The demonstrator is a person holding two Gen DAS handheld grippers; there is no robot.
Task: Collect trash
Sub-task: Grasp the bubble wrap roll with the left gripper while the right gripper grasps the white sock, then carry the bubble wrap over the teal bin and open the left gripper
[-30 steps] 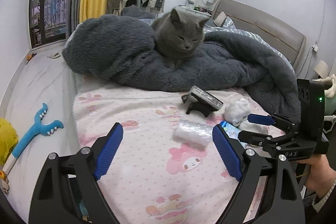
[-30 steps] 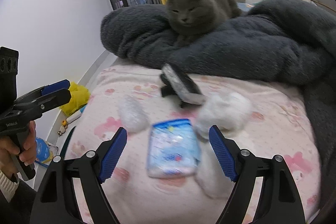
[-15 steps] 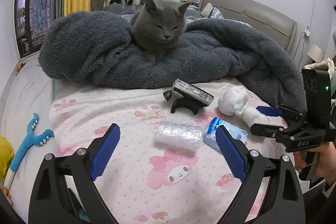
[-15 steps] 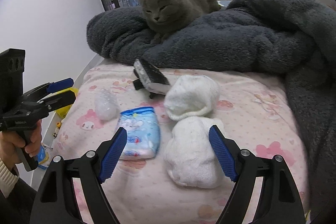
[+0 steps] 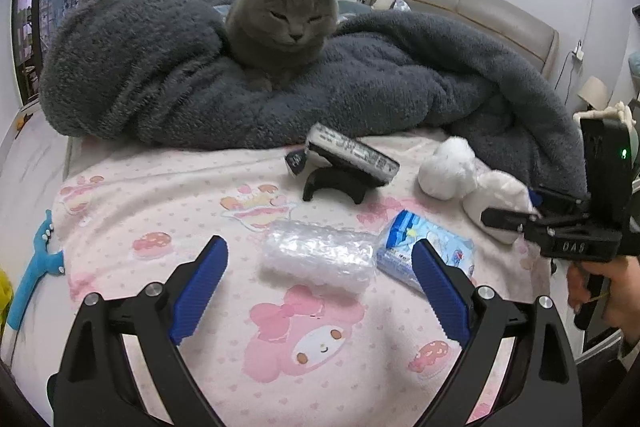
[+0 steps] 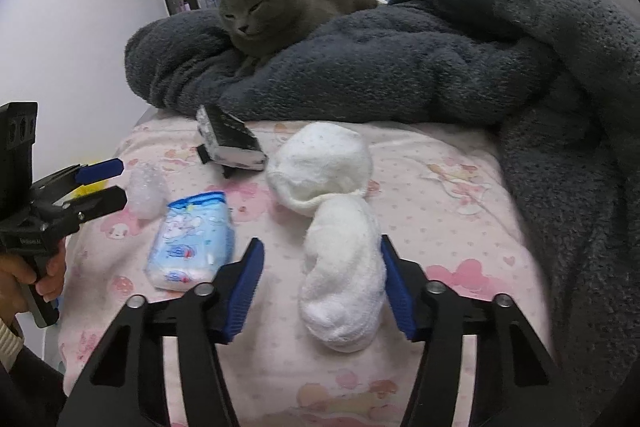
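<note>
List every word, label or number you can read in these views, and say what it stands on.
"DAS": on the body of the right gripper, seen from the left wrist.
Embossed marking on the left gripper: too blurred to read.
Print on the blue tissue pack: too small to read.
Label on the black device: lines of print, illegible.

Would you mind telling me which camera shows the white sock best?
The right wrist view: the white sock lies whole and close, between the closing right gripper pads. In the left wrist view the white sock sits far right, smaller, partly behind the right gripper's fingers.
</note>
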